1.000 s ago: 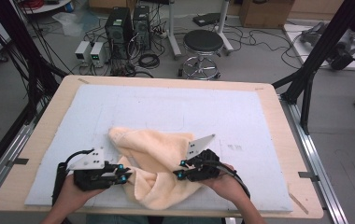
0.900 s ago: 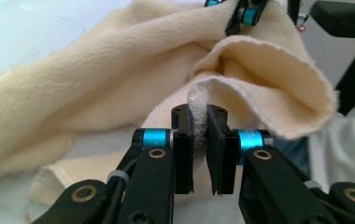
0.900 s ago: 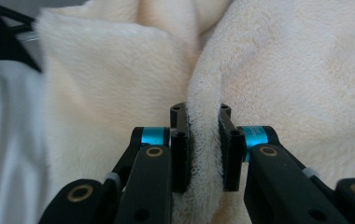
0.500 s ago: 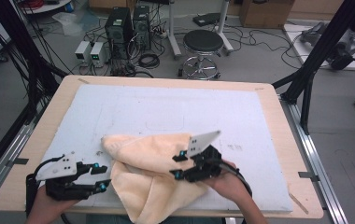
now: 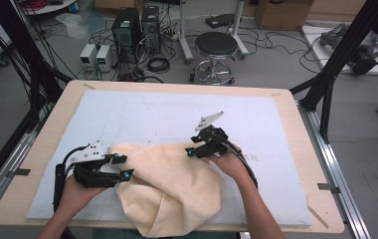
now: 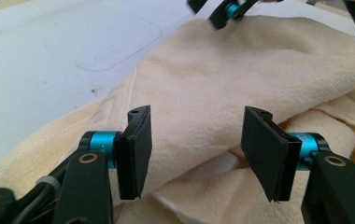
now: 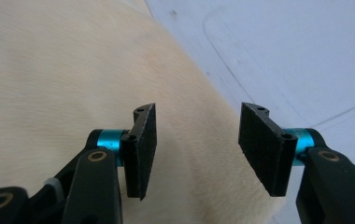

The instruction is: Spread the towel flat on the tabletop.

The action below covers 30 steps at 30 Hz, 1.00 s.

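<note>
The left hand-held gripper (image 5: 122, 167) sits at the towel's (image 5: 177, 189) left edge, released: its jaws have just been opening, and in the left gripper view its pads (image 6: 136, 151) stand apart over the cream cloth without pressing it. The right hand-held gripper (image 5: 193, 151) is at the towel's far right corner, also released after just opening, its pads (image 7: 143, 149) parted above the cloth's rim where it meets the mat. The towel lies crumpled at the near middle of the surface (image 5: 286, 99), its lower edge hanging over the near side. The pale blue mat (image 5: 167, 114) is bare beyond and to the right of the towel, with open room there. Behind the surface stand a round stool (image 5: 217, 47) and computer towers (image 5: 137, 25) among cables on the floor.
</note>
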{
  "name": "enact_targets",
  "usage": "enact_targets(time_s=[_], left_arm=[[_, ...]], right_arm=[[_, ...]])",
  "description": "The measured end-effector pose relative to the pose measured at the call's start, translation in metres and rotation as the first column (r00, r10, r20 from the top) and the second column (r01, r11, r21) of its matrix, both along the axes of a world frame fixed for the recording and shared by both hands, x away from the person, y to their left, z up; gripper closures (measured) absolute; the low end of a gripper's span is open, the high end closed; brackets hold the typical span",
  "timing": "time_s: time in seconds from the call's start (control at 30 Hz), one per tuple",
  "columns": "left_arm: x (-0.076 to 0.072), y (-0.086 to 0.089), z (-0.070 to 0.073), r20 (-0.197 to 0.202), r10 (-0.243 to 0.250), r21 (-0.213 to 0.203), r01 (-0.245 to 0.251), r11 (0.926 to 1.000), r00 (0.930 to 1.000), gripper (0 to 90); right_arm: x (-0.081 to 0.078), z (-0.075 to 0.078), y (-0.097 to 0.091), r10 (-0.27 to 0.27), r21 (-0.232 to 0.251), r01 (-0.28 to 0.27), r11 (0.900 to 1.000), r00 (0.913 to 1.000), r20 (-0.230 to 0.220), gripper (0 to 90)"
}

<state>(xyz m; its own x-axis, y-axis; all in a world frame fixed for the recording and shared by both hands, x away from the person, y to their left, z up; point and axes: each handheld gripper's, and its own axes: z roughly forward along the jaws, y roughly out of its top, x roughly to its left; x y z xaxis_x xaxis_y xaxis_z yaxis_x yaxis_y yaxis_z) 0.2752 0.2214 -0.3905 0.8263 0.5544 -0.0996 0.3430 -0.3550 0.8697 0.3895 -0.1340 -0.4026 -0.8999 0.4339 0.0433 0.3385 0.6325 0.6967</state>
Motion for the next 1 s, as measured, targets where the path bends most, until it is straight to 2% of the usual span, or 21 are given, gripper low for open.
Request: enact_targets(time_s=[0.03,0.07,0.1,0.13,0.17,0.2,0.3,0.37,0.47,0.57,0.63,0.67,0.7,0.8,0.87,0.93,1.0], left_arm=[[0.001,0.000,0.000,0.001,0.002,0.003,-0.002,1.0000,1.0000,42.5],[0.002,0.000,0.000,0.001,0.003,0.005,-0.003,1.0000,1.0000,42.2],[0.002,0.000,-0.001,-0.001,0.005,0.004,-0.005,1.0000,1.0000,42.2],[0.003,0.000,-0.001,-0.004,0.007,0.003,-0.007,1.0000,1.0000,41.9],[0.004,0.001,-0.001,-0.008,0.011,0.001,-0.011,0.9999,0.9999,41.8],[0.005,0.001,-0.001,-0.010,0.015,-0.003,-0.015,0.9999,0.9998,41.7],[0.008,0.003,-0.001,-0.011,0.026,-0.015,-0.026,0.9996,0.9996,41.7],[0.009,0.004,-0.001,-0.008,0.034,-0.023,-0.034,0.9992,0.9994,41.7],[0.012,0.004,0.000,-0.006,0.047,-0.032,-0.047,0.9984,0.9989,41.7],[0.015,0.003,0.001,-0.002,0.061,-0.047,-0.061,0.9970,0.9981,41.6],[0.017,0.001,0.001,0.005,0.064,-0.049,-0.063,0.9968,0.9980,41.4],[0.019,0.000,0.001,0.004,0.072,-0.052,-0.071,0.9961,0.9974,41.2],[0.021,-0.001,0.001,0.004,0.075,-0.048,-0.075,0.9960,0.9972,41.2],[0.030,-0.009,-0.002,-0.003,0.095,-0.049,-0.095,0.9942,0.9954,41.2],[0.037,-0.016,-0.002,-0.006,0.111,-0.029,-0.111,0.9934,0.9938,41.6],[0.046,-0.025,-0.003,-0.010,0.121,-0.023,-0.121,0.9924,0.9926,41.8],[0.056,-0.034,-0.004,-0.010,0.129,-0.001,-0.129,0.9916,0.9915,41.8]], right_arm=[[0.008,-0.012,0.003,-0.015,-0.044,0.014,0.9989,0.9999,-0.005,49.5],[0.011,-0.017,0.004,-0.024,-0.066,0.023,0.9976,0.9995,-0.020,55.5],[0.011,-0.017,0.004,-0.024,-0.066,0.023,0.9976,0.9995,-0.020,55.5],[0.013,-0.022,0.005,-0.022,-0.086,0.019,0.9961,0.9992,-0.033,62.1],[0.014,-0.025,0.005,-0.019,-0.086,0.015,0.9962,0.9991,-0.038,68.8],[0.013,-0.024,0.004,-0.013,-0.074,0.009,0.9972,0.9985,-0.052,83.2],[0.010,-0.017,-0.002,0.001,-0.064,-0.005,0.9979,0.9988,-0.049,86.5],[0.007,-0.005,-0.012,-0.013,-0.030,0.012,0.9995,0.9994,-0.032,86.7],[-0.003,0.022,-0.035,-0.061,0.000,0.061,0.9981,0.9974,0.037,86.8],[-0.015,0.055,-0.066,-0.125,0.024,0.123,0.9922,0.9851,0.119,86.7],[-0.027,0.069,-0.086,-0.154,0.022,0.152,0.9881,0.9764,0.152,86.5],[-0.036,0.066,-0.100,-0.162,0.017,0.161,0.9869,0.9780,0.132,85.9],[-0.036,0.066,-0.100,-0.162,0.017,0.161,0.9869,0.9780,0.132,85.9],[-0.043,0.037,-0.107,-0.143,-0.050,0.146,0.9880,0.9880,0.058,83.5],[-0.042,0.019,-0.109,-0.149,-0.065,0.149,0.9867,0.9888,0.002,73.0],[-0.040,0.011,-0.112,-0.152,-0.022,0.152,0.9882,0.9880,-0.025,67.3],[-0.038,0.012,-0.114,-0.164,-0.003,0.164,0.9865,0.9865,0.001,63.3]])
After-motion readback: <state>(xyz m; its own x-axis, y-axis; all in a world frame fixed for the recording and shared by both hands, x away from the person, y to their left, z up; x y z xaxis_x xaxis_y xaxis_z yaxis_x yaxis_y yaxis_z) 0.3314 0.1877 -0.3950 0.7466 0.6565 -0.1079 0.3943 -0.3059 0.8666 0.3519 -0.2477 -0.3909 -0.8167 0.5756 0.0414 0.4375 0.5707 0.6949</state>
